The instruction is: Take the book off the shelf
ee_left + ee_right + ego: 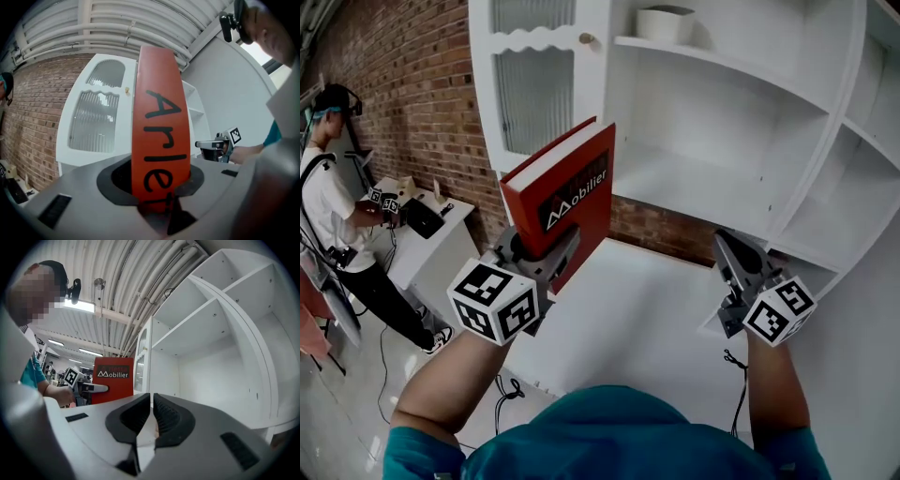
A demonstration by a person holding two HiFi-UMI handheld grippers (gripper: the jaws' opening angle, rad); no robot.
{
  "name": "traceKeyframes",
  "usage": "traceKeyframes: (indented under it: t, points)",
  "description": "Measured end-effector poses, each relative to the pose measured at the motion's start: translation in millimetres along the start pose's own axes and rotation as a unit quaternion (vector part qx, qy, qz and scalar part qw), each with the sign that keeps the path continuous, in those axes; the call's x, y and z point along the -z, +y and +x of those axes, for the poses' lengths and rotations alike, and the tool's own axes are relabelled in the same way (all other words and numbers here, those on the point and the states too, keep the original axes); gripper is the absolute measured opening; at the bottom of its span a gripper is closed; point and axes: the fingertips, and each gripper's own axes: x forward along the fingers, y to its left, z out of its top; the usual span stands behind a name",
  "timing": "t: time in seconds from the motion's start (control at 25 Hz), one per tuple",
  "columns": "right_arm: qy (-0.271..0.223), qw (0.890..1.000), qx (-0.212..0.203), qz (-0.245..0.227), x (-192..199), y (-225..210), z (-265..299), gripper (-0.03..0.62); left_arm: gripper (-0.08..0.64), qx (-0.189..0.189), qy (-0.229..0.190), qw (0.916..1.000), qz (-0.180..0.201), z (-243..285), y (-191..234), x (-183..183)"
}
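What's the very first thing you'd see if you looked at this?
The big red book jumps out first: the left gripper clamps its bottom end and holds it upright in front of the white shelf, whose open boards look almost bare. On the other side, the right gripper is closed with nothing in it. Far off at the left, a person stands by a brick wall.
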Motion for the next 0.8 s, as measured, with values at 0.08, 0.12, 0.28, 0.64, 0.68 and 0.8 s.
traceKeyframes:
  t: [0.08, 0.12, 0.28, 0.64, 0.68, 0.8]
  points:
    - [0.006, 1.0, -0.005, 0.002, 9, 5, 2, 0.026, 0.166, -0.008, 0.014, 0.9999, -0.002, -11, 5, 21]
    - [0.008, 1.0, -0.005, 0.004, 12, 8, 3, 0.026, 0.166, -0.011, 0.021, 0.9997, -0.006, -16, 8, 32]
    - [0.017, 1.0, -0.003, 0.015, 28, 12, 3, 0.026, 0.166, -0.013, 0.048, 0.9986, -0.019, -26, 17, 74]
    - [0.048, 0.998, 0.014, 0.041, 85, -3, -3, 0.026, 0.166, -0.011, 0.103, 0.9932, -0.052, -8, 21, 164]
    - [0.053, 0.997, 0.017, 0.044, 93, -5, -4, 0.026, 0.166, -0.011, 0.109, 0.9924, -0.057, -5, 21, 174]
    - [0.069, 0.996, 0.026, 0.057, 119, -11, -7, 0.026, 0.166, -0.008, 0.131, 0.9889, -0.07, 3, 18, 204]
